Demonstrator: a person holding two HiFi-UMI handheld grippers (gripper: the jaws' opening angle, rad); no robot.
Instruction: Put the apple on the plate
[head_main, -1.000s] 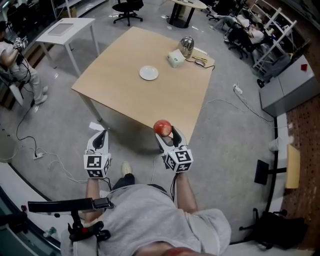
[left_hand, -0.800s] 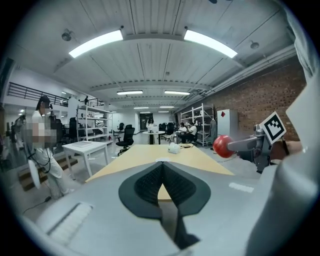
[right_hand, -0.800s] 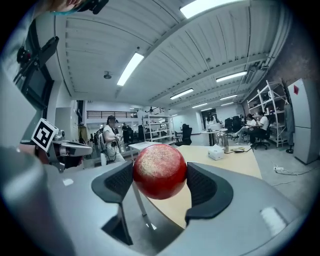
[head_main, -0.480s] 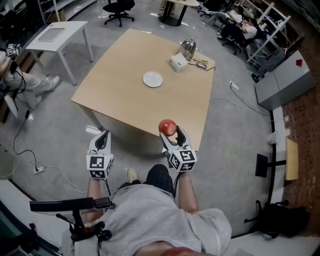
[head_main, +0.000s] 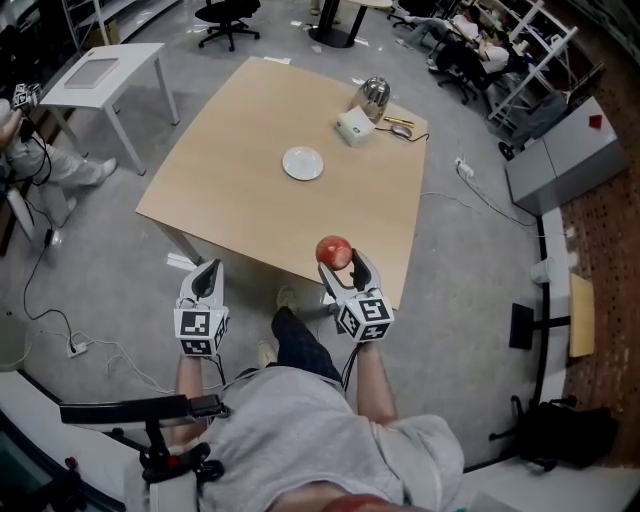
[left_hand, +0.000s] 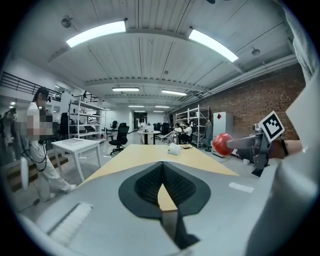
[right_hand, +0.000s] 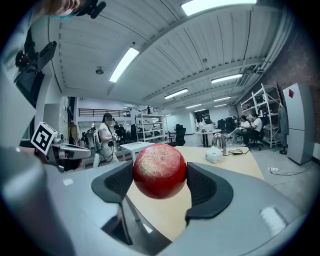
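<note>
The red apple (head_main: 333, 251) (right_hand: 159, 171) is clamped between the pads of my right gripper (head_main: 340, 262) (right_hand: 159, 175), held in the air just over the near edge of the wooden table (head_main: 250, 190). A small white plate (head_main: 302, 163) lies near the table's middle, well beyond the apple. My left gripper (head_main: 204, 278) (left_hand: 161, 192) hangs shut and empty to the left, short of the table's near edge. From the left gripper view the apple (left_hand: 222, 144) shows off to the right.
At the table's far right corner stand a white box (head_main: 353, 127), a shiny metal kettle (head_main: 374, 95) and some cables. A white side table (head_main: 100, 70) and a person (head_main: 30, 150) are at the left. Office chairs and shelving fill the background.
The person has stepped forward, a leg now showing below the table edge. The table sits a little nearer and the apple stays gripped at the same height.
</note>
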